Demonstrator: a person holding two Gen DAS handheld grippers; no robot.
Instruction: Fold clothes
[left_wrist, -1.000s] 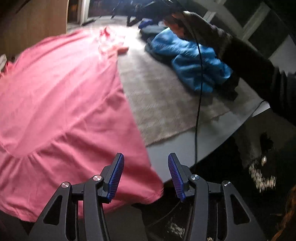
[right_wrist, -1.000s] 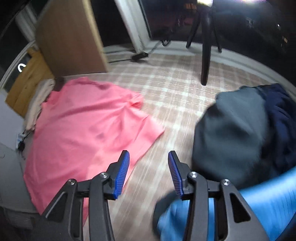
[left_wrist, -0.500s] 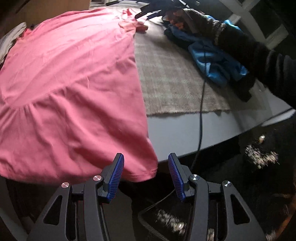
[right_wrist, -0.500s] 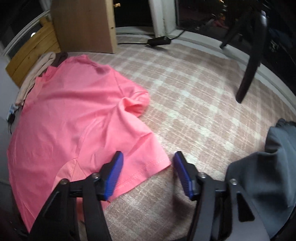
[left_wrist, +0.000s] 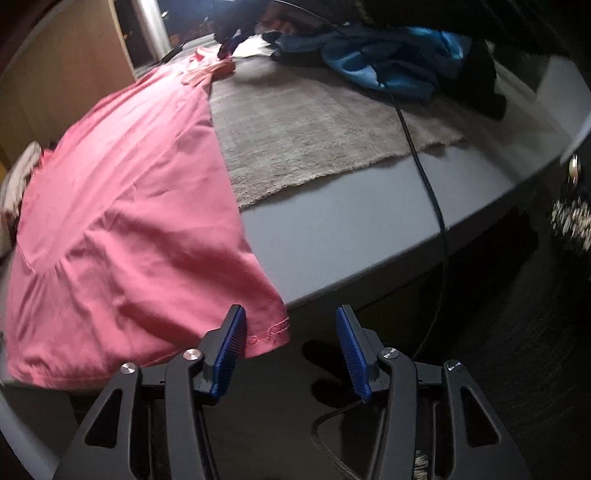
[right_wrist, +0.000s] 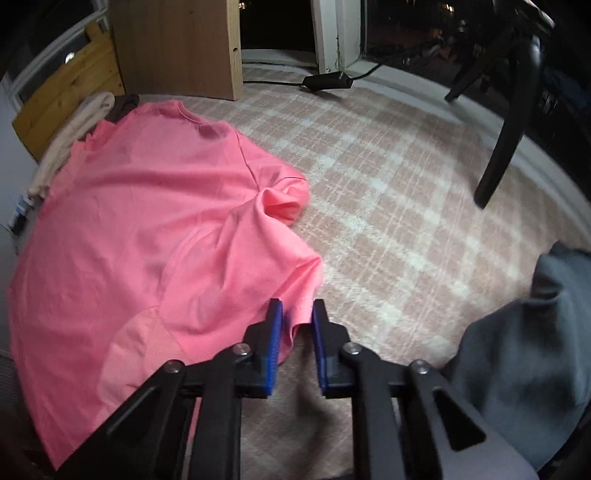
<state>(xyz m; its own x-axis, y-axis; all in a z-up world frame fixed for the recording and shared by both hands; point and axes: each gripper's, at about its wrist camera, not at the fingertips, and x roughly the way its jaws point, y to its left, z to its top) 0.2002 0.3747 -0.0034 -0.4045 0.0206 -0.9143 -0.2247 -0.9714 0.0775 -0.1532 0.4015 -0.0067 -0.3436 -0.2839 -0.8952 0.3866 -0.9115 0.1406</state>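
Pink T-shirt (right_wrist: 140, 229) lies spread on the plaid tablecloth (right_wrist: 388, 206); right gripper (right_wrist: 297, 328) pinches its side edge, left gripper (left_wrist: 290, 343) gapes wide at its hem corner; that shallow pinch could slip when lifted

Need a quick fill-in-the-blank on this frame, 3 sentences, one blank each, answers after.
1. The right gripper has closed on the sleeve edge of the ____ T-shirt.
2. The left gripper is ____, with the shirt's hem corner just beside one finger.
3. The grey garment lies on the ____-patterned cloth.

Answers: pink; open; checked
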